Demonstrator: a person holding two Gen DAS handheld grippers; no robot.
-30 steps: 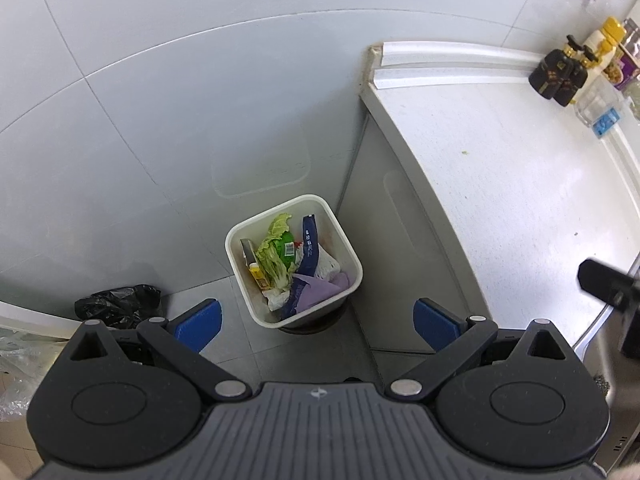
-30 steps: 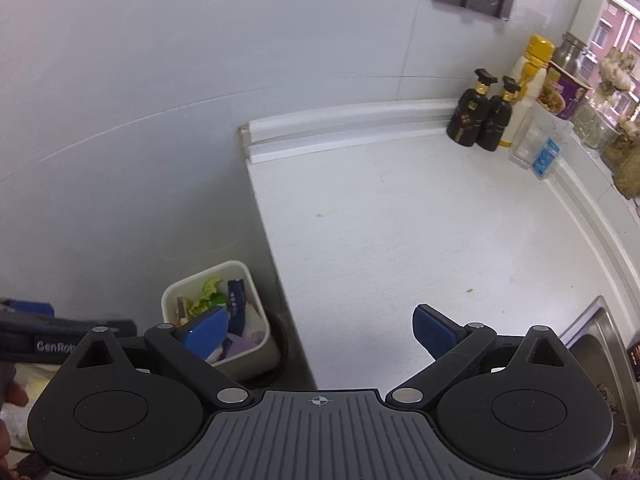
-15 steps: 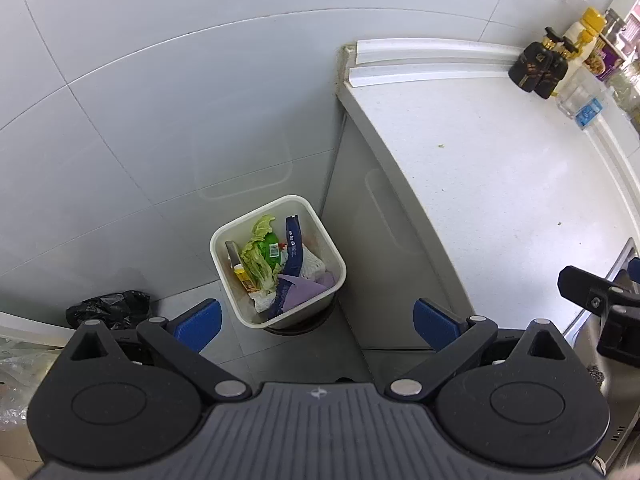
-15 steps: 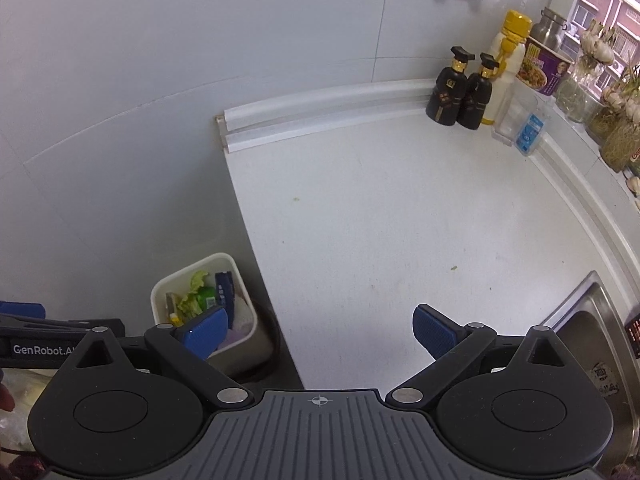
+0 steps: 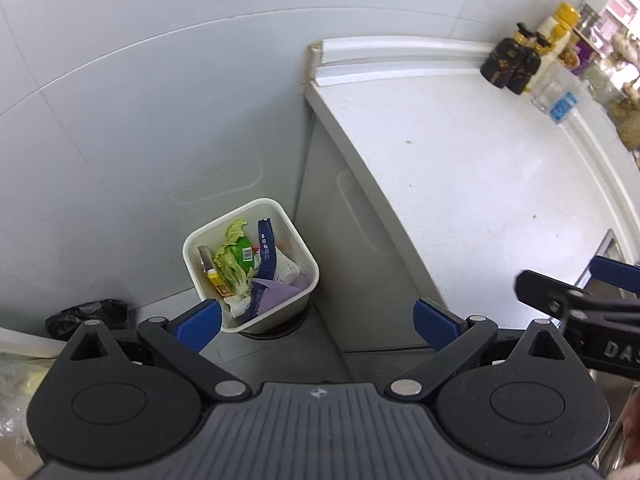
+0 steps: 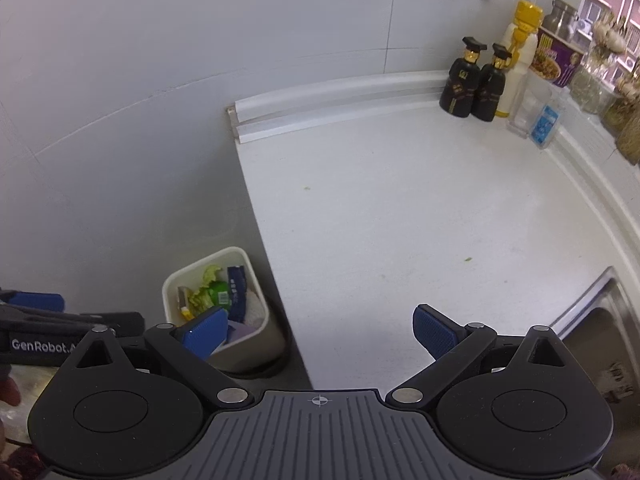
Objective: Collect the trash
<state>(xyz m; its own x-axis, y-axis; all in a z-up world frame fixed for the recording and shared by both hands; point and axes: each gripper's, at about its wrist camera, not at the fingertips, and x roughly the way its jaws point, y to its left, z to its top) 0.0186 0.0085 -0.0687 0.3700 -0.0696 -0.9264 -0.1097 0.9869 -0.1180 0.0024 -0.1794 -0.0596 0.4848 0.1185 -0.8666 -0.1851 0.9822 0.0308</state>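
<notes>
A white square bin (image 5: 306, 256) stands on the floor beside the counter's end panel. It holds lettuce leaves (image 5: 232, 258), a green packet, a dark blue wrapper (image 5: 266, 246) and purple paper. My left gripper (image 5: 316, 320) hangs open and empty high above the floor, just right of the bin. The right gripper (image 6: 318, 330) is also open and empty, above the near edge of the white counter (image 6: 400, 208). In the right wrist view the bin (image 6: 172, 286) lies at lower left, partly behind my left finger pad (image 6: 204, 332).
Two dark bottles (image 6: 474, 80), a yellow-capped bottle (image 6: 520, 48), jars and a clear box (image 6: 538, 118) crowd the counter's far right corner. A steel sink (image 6: 600, 320) is at the right. A black bag (image 5: 86, 318) lies on the floor left of the bin. Small green specks dot the counter.
Both grippers have drawn back and risen a little, so the bin looks smaller and farther. The other gripper now shows more at each view's edge. Both stayed open.
</notes>
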